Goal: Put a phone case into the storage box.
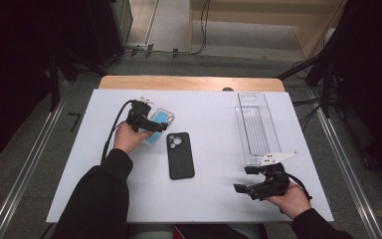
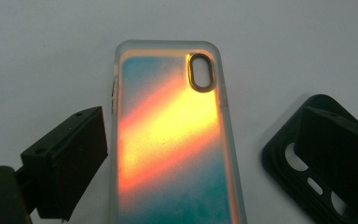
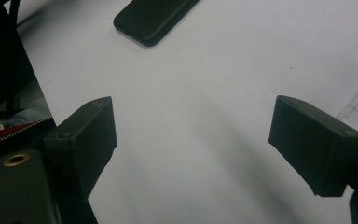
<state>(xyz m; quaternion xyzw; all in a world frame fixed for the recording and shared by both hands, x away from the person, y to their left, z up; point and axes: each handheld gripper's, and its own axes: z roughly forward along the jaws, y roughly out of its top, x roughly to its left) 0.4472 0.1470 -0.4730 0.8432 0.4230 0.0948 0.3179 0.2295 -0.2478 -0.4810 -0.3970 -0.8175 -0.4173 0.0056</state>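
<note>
- left gripper [image 2: 200, 154] open, jaws astride the iridescent orange-and-teal clear-rimmed phone case [image 2: 172, 140], not pressing it;
- matte black phone case [image 1: 180, 155] just beside;
- right gripper [image 3: 193, 140] open, empty, above the white table [image 3: 205, 79]

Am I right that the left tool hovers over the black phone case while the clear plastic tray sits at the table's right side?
Not quite: the high view shows the left tool over the iridescent blue-orange phone case; the black phone case lies beside it. The clear plastic tray is at right.
</note>
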